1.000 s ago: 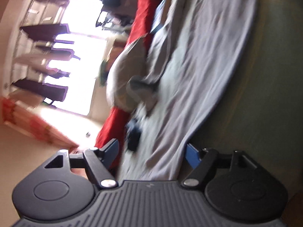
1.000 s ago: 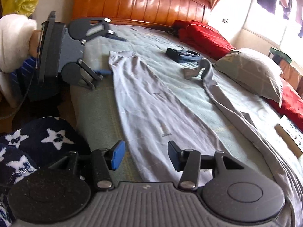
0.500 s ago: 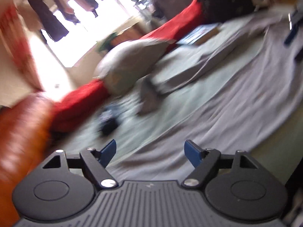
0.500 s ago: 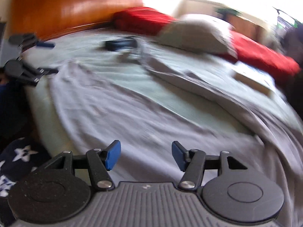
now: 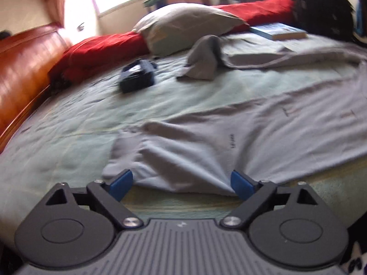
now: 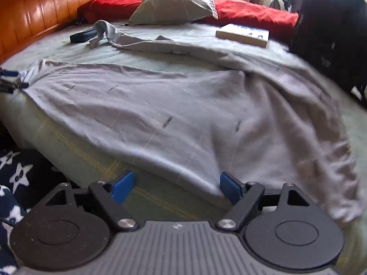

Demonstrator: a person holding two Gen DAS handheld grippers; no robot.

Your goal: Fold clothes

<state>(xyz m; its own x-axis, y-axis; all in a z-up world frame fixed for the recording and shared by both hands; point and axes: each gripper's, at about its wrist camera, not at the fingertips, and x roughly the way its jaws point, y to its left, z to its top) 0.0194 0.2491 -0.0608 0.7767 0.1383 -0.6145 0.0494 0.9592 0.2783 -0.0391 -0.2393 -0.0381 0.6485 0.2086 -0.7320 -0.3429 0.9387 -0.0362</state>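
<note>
Grey long trousers (image 6: 183,105) lie spread across the pale green bed sheet (image 6: 96,160). One leg runs along the near side of the bed; the other leg (image 6: 160,45) stretches toward the pillow and ends in a crumpled cuff (image 5: 204,57). My left gripper (image 5: 181,182) is open, its blue pads on either side of the near leg's end (image 5: 174,160). It also shows small at the far left of the right wrist view as the left gripper (image 6: 9,80). My right gripper (image 6: 176,186) is open at the garment's near edge, its right pad touching the cloth.
A grey pillow (image 6: 174,4) and red bedding (image 6: 252,13) lie at the far side, below an orange wooden headboard (image 5: 20,64). A book (image 6: 243,34) and a dark blue case (image 5: 137,76) rest on the sheet. A black bag (image 6: 328,27) stands at right; star-patterned fabric (image 6: 13,171) is at lower left.
Both grippers swung round and came down low at the bed's near edge. The left view turned from sideways to level and now sits at the leg's end. Both stayed open.
</note>
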